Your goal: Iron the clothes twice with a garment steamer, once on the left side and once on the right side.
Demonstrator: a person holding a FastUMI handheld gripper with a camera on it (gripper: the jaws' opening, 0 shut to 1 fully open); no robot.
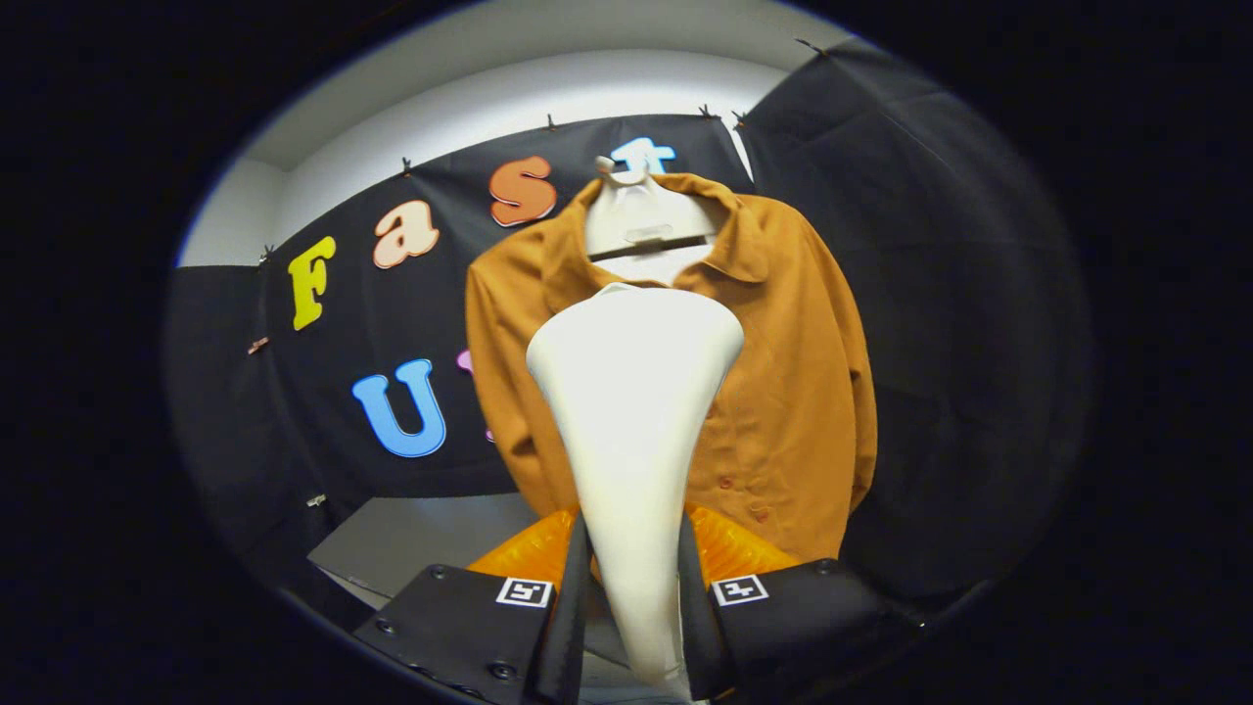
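A mustard-brown button shirt [783, 372] hangs on a white hanger form [641, 211] in front of the black cloth wall. A white garment steamer [631, 411] rises between my fingers, its handle narrow at the bottom and its wide head up against the shirt's chest, covering the middle of the shirt front. My gripper [634, 587] is shut on the steamer's handle, with a finger [573, 597] pressing on each side. The shirt's right half with its buttons shows beside the steamer head; its left sleeve shows on the other side.
The black cloth wall [940, 294] surrounds the shirt on both sides. A pale floor or tabletop [431, 534] shows below the shirt's left sleeve. A white wall [470, 108] runs above the cloth.
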